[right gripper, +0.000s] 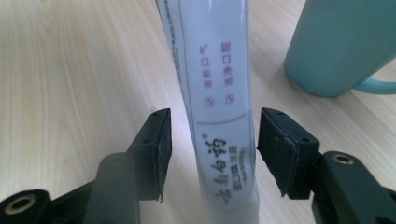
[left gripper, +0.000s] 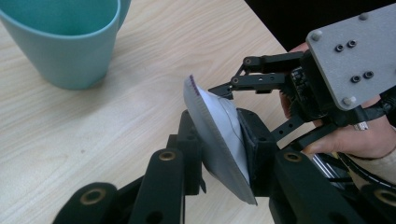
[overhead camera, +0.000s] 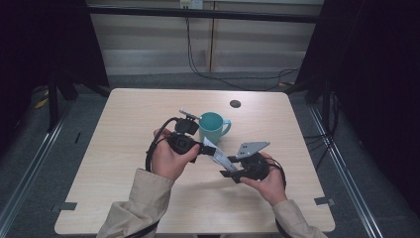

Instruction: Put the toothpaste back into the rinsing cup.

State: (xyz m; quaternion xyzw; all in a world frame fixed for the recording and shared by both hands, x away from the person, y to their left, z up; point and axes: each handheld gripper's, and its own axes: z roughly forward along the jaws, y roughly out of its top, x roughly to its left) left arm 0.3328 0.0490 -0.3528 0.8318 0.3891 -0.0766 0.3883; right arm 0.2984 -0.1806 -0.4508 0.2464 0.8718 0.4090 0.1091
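Note:
A white tube with purple print [overhead camera: 216,154] is held in the air just in front of a teal mug [overhead camera: 213,127]. My left gripper [left gripper: 219,149] is shut on the tube's [left gripper: 217,135] flat crimped end. My right gripper [right gripper: 212,149] is open, one pad on each side of the tube [right gripper: 219,84] with a gap to both. In the high view the left gripper [overhead camera: 204,148] comes from the left and the right gripper [overhead camera: 227,169] from the lower right. The mug [right gripper: 341,46] stands upright on the table, and its inside is hidden.
The light wooden table [overhead camera: 133,114] has a small black round spot [overhead camera: 235,103] behind the mug. The grey plate [left gripper: 355,51] on the right gripper sits close beside the left jaws. Cables lie on the floor beyond the far edge.

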